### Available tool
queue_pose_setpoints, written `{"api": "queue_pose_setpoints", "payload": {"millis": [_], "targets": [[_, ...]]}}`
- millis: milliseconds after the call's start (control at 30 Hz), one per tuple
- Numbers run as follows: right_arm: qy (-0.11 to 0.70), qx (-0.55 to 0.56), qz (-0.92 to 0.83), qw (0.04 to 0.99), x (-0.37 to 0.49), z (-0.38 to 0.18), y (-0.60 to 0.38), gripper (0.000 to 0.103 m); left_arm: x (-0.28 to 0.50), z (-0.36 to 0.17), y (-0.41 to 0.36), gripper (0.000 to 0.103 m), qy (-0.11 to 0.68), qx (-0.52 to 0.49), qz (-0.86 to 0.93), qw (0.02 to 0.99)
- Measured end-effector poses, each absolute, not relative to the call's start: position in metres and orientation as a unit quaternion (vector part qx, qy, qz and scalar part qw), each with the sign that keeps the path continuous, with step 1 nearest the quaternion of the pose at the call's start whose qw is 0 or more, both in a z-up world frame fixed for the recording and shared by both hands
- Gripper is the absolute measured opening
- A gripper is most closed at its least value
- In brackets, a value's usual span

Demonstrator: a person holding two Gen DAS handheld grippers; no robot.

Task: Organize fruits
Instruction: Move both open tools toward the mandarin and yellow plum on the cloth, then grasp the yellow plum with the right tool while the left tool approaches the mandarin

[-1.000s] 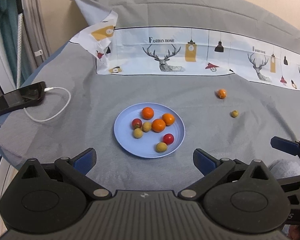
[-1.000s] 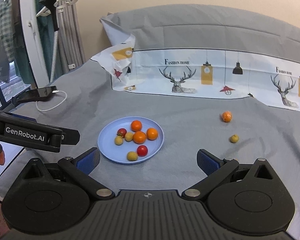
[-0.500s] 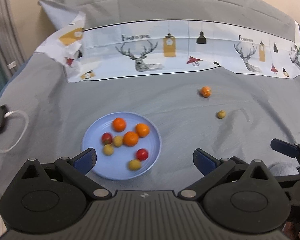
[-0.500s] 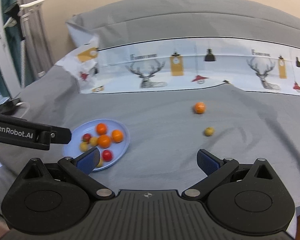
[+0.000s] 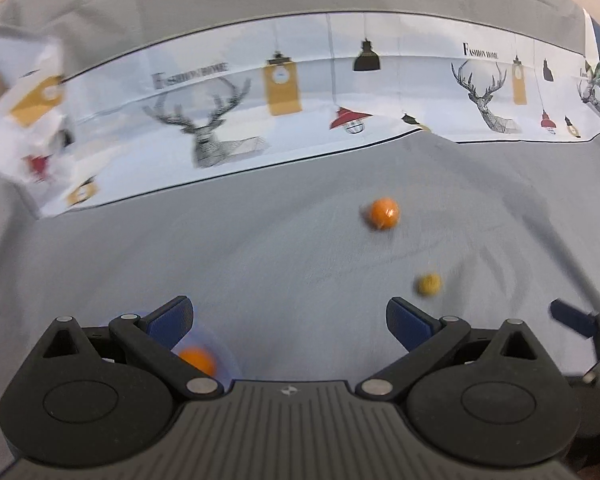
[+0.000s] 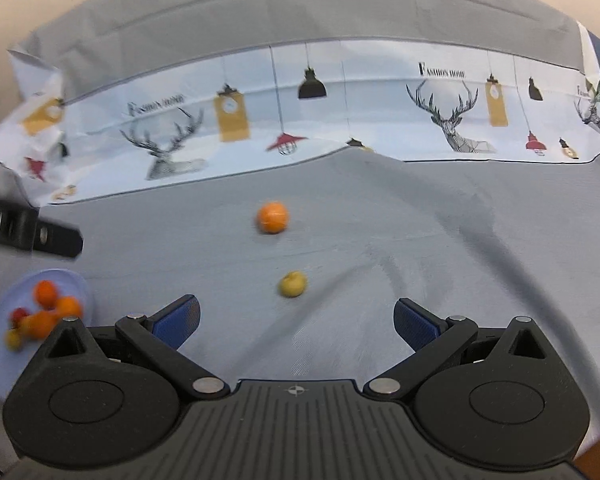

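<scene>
An orange fruit (image 6: 273, 217) and a small yellow fruit (image 6: 292, 283) lie loose on the grey cloth; both also show in the left wrist view, orange (image 5: 384, 213) and yellow (image 5: 429, 284). My right gripper (image 6: 296, 316) is open and empty, with the yellow fruit just ahead between its fingers. The blue plate (image 6: 78, 285) with several fruits sits at the left. My left gripper (image 5: 290, 314) is open and empty; the plate (image 5: 230, 364) is mostly hidden behind its left finger (image 5: 170, 318). Both views are blurred.
A white printed sheet (image 6: 340, 112) with deer and lamps lies across the back of the grey cloth. The left gripper's body (image 6: 28, 230) shows at the left edge of the right wrist view; the right gripper's finger (image 5: 572, 320) shows at the right of the left wrist view.
Both grippers have swung right and forward toward the two loose fruits. The plate has slid to the lower left of both views. The phone and cable are out of view.
</scene>
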State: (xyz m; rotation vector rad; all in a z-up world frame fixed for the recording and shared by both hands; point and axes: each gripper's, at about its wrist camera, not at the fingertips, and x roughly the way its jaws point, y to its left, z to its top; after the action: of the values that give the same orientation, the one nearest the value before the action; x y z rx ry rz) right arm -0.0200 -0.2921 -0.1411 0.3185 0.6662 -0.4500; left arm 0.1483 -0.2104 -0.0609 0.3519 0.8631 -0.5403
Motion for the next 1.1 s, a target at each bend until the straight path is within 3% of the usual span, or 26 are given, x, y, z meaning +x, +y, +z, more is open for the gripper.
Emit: {"api": "queue_pose_setpoints", "payload": {"millis": [267, 467, 567, 600, 633, 667, 700, 867, 1100], "targets": [[0.348, 0.142, -0.195, 0.906, 0.055, -0.214, -0.340, 0.102, 0.220, -0.128, -0.309, 0.103, 0.419, 0.211, -0.301, 0.830], [0.344, 0.108, -0.186, 0.914, 0.064, -0.245, -0.355, 0.083, 0.255, -0.174, -0.358, 0.103, 0.452, 0.209, -0.312, 0.809], [0.341, 0.109, -0.188, 0.915, 0.061, -0.245, -0.357, 0.080, 0.259, -0.182, -0.369, 0.102, 0.450, 0.211, -0.319, 0.807], [0.340, 0.106, -0.192, 0.914, 0.060, -0.245, -0.357, 0.070, 0.257, -0.183, -0.369, 0.100, 0.443, 0.212, -0.322, 0.809], [0.339, 0.105, -0.193, 0.915, 0.060, -0.244, -0.356, 0.062, 0.254, -0.183, -0.370, 0.081, 0.435, 0.212, -0.330, 0.810], [0.337, 0.106, -0.188, 0.916, 0.058, -0.242, -0.356, 0.037, 0.253, -0.184, -0.373, 0.051, 0.441, 0.215, -0.344, 0.801], [0.336, 0.104, -0.185, 0.918, 0.058, -0.240, -0.354, 0.026, 0.254, -0.186, -0.375, 0.038, 0.453, 0.215, -0.353, 0.790], [0.328, 0.120, -0.201, 0.915, 0.054, -0.237, -0.360, 0.026, 0.245, -0.178, -0.364, 0.039, 0.449, 0.212, -0.348, 0.795], [0.310, 0.132, -0.242, 0.910, 0.036, -0.219, -0.368, 0.026, 0.198, -0.118, -0.307, 0.039, 0.430, 0.201, -0.321, 0.820]]}}
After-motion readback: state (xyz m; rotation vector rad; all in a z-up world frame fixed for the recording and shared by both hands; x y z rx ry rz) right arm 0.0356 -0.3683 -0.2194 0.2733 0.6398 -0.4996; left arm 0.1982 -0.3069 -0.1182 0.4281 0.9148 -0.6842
